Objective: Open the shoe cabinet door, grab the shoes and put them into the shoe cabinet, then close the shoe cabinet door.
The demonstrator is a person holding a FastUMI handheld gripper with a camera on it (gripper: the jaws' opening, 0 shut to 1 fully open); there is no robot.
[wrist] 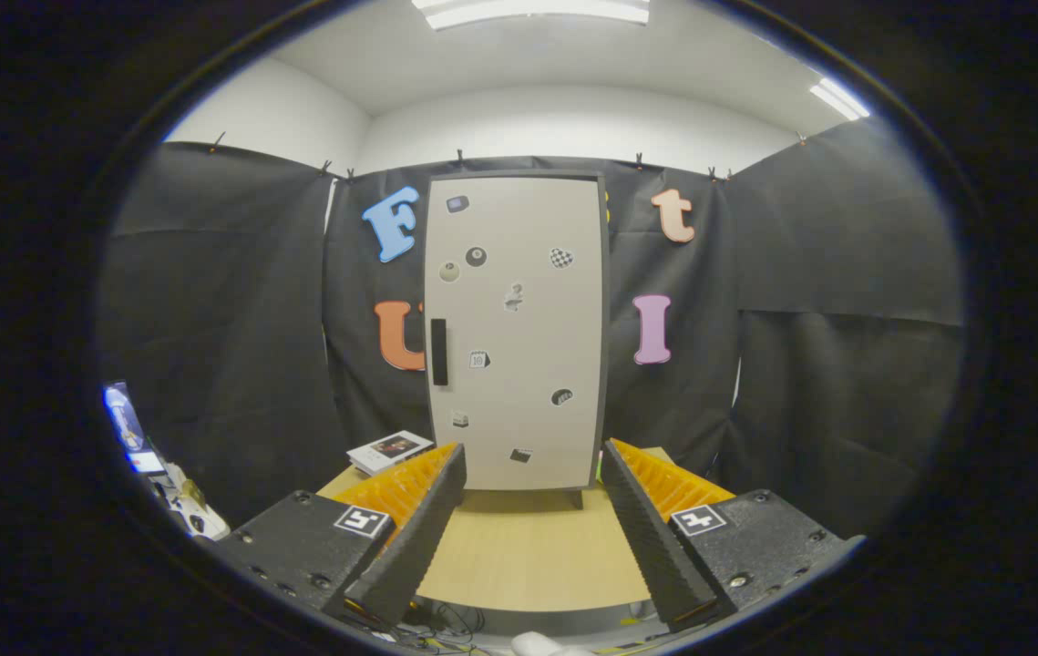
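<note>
The shoe cabinet stands upright at the far side of a light wooden table, beyond my fingers. Its pale door is shut and carries several small stickers. A dark vertical handle sits on the door's left edge, about halfway up. My gripper is open, held back from the cabinet over the table, with nothing between its fingers. The left finger and right finger frame the cabinet's foot.
A white box lies on the table left of the cabinet, behind my left finger. Black cloth walls close in the booth behind and on both sides. A lit screen and cables sit low at the far left, off the table.
</note>
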